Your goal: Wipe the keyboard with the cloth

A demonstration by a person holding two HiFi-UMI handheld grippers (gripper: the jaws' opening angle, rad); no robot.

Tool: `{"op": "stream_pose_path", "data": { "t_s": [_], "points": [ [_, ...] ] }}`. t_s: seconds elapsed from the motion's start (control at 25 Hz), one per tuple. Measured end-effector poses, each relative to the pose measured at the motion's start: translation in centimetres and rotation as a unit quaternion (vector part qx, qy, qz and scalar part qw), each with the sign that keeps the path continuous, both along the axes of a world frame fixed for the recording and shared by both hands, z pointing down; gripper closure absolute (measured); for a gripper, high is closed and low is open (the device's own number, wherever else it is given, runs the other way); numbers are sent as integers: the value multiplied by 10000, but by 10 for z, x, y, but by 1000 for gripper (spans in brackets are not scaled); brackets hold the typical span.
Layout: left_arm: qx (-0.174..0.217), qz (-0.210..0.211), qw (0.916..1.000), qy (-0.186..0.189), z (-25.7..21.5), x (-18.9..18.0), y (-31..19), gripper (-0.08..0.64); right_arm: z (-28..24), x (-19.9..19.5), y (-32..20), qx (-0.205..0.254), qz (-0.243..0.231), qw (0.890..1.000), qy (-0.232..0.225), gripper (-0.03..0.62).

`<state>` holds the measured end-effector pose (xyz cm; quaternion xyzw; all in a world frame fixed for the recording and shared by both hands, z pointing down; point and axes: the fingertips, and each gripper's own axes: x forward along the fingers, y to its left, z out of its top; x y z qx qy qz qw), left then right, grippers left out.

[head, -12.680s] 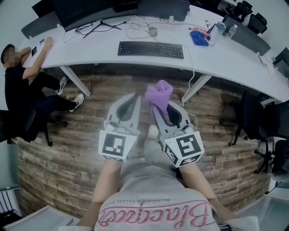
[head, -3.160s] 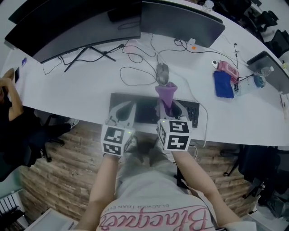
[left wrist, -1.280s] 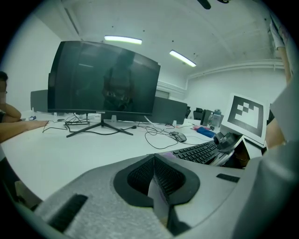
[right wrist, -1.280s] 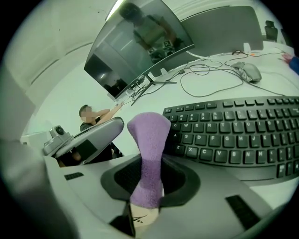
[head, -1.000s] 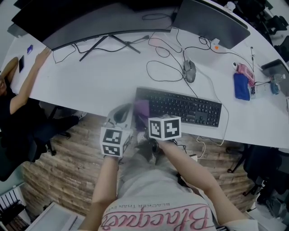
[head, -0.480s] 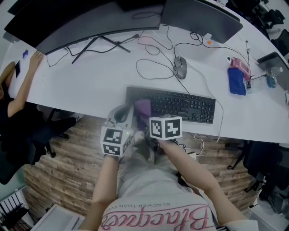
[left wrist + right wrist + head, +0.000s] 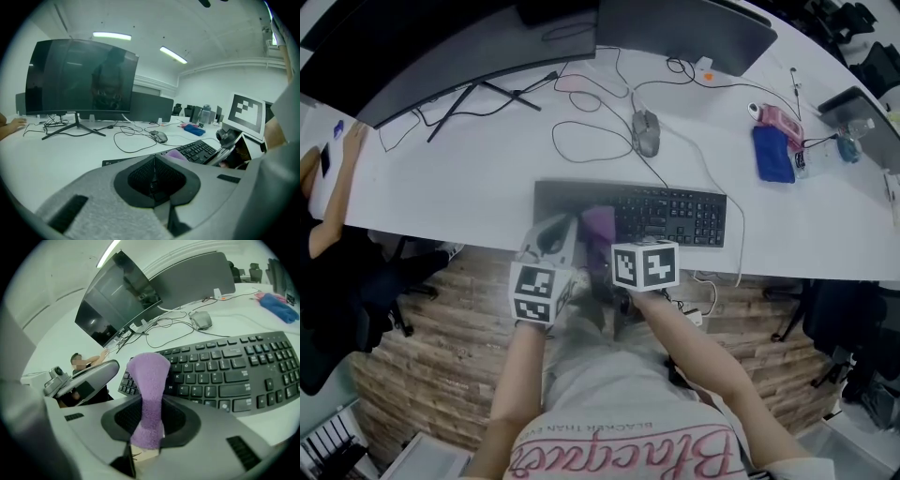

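Note:
A black keyboard (image 7: 670, 214) lies near the front edge of the white desk (image 7: 469, 178). My right gripper (image 7: 602, 240) is shut on a purple cloth (image 7: 599, 223), which sticks out past its tips over the left part of the keyboard. In the right gripper view the cloth (image 7: 149, 380) stands up from the right gripper (image 7: 148, 401) in front of the keys (image 7: 234, 371). My left gripper (image 7: 565, 223) is shut and empty just left of the cloth, over the keyboard's left end. In its own view the left gripper (image 7: 153, 158) points at the cloth (image 7: 178, 153) and the keyboard (image 7: 199, 149).
A grey mouse (image 7: 646, 131) and loose cables (image 7: 581, 141) lie behind the keyboard. Dark monitors (image 7: 441, 66) line the back of the desk. A blue cloth (image 7: 772, 154) and a pink item (image 7: 773, 120) sit at far right. A person's hand (image 7: 352, 141) rests at the desk's left end.
The purple cloth in my right gripper has moved right from the keyboard's left end to a spot further along the keys. The left gripper stays beside it.

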<state>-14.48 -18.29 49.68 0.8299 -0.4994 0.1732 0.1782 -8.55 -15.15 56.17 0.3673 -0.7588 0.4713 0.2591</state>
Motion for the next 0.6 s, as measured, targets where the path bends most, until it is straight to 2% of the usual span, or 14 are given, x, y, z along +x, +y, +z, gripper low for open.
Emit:
{"op": "stream_pose_path", "data": {
  "t_s": [0.6],
  "points": [
    [-99, 388, 9992, -59, 6, 63, -1, 554, 3, 56, -1, 67, 90, 9999, 95, 500]
  ]
}}
